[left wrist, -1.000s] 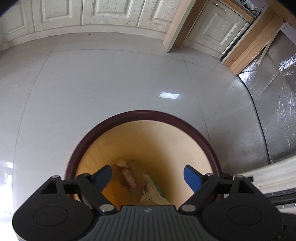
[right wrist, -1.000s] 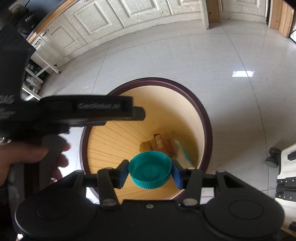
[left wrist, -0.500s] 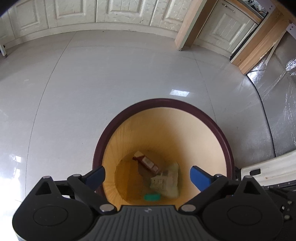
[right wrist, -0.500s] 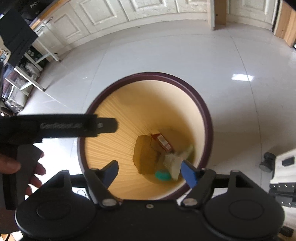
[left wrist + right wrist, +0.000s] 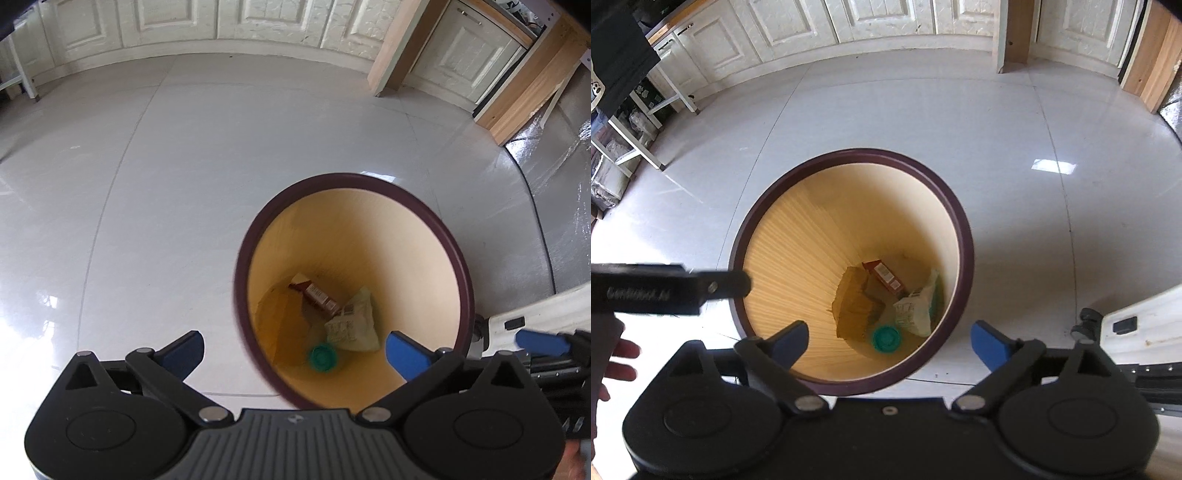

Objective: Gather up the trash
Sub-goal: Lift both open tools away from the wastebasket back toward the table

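Note:
A round bin with a dark maroon rim (image 5: 436, 218) (image 5: 849, 153) and a yellow inside stands on the tiled floor. At its bottom lie a teal bottle cap (image 5: 323, 357) (image 5: 885, 337), a red-brown carton (image 5: 314, 294) (image 5: 882, 275), a pale crumpled wrapper (image 5: 354, 325) (image 5: 916, 310) and a brown piece (image 5: 855, 306). My left gripper (image 5: 293, 350) is open and empty, above the bin's near left rim. My right gripper (image 5: 890, 339) is open and empty over the bin's near side. The left gripper's body (image 5: 665, 290) shows in the right wrist view.
Glossy grey floor tiles surround the bin. White panelled cabinets (image 5: 184, 22) line the back wall, with wooden posts (image 5: 402, 44) at the right. A white wheeled unit (image 5: 1137, 325) stands right of the bin. A white rack (image 5: 631, 122) with clutter stands at far left.
My right gripper opened and dropped the teal cap into the bin, where it now lies. Both grippers have risen and pulled back, the left one also shifting left.

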